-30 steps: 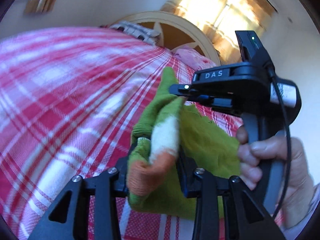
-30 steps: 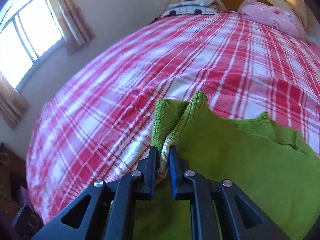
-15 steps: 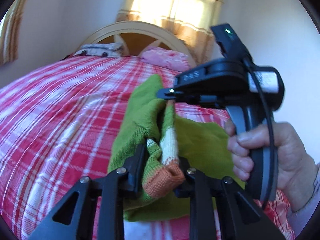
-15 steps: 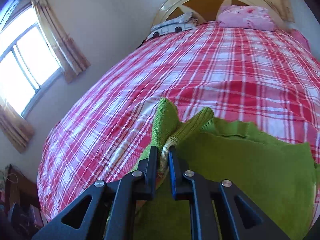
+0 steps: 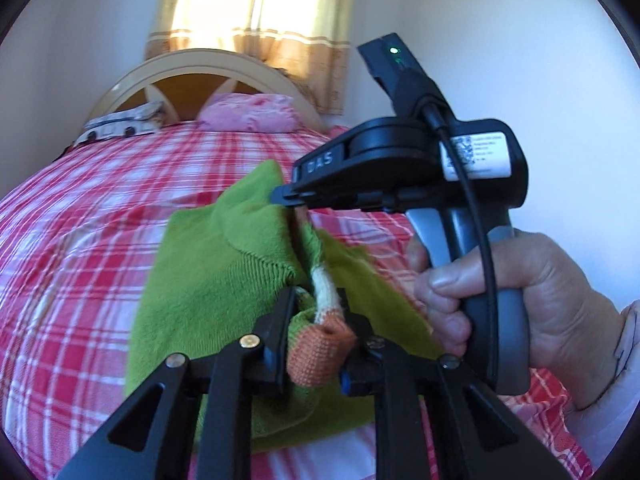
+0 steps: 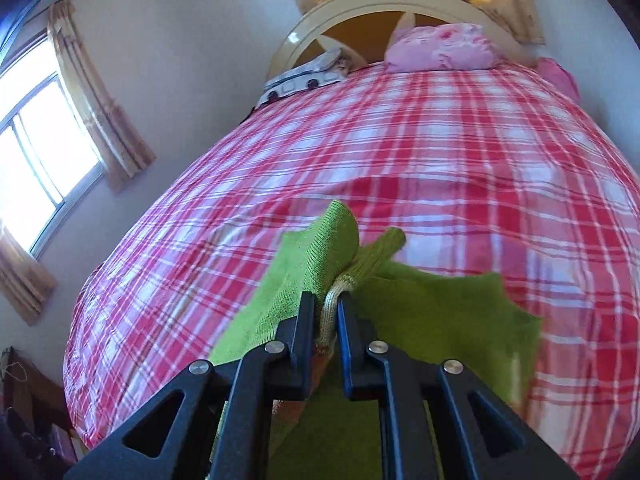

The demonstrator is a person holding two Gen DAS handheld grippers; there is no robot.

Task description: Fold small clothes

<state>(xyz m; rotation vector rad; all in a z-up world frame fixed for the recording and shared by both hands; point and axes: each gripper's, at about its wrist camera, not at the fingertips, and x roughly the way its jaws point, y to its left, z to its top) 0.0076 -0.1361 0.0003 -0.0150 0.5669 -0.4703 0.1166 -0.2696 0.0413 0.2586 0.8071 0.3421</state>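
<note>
A small green knitted garment [image 5: 216, 280] with a white and orange band hangs above the red plaid bed. My left gripper [image 5: 318, 312] is shut on its bunched edge, with the orange band [image 5: 320, 348] bulging out between the fingers. My right gripper [image 6: 326, 312] is shut on another edge of the same green garment [image 6: 436, 320]. In the left wrist view the right gripper [image 5: 286, 200] shows just ahead, pinching the cloth's upper edge, held by a hand [image 5: 516, 300]. The two grippers are close together.
The bed cover [image 6: 440, 160] is red and white plaid. A pink pillow [image 6: 440, 48] and a grey patterned cushion [image 6: 304, 78] lie at the cream headboard [image 6: 360, 4]. A window [image 6: 36, 152] with curtains is on the left wall.
Both grippers have lifted and tilted upward with the garment; more of the headboard and walls shows. The cloth has spread out wider below the grippers. Both grips stay shut.
</note>
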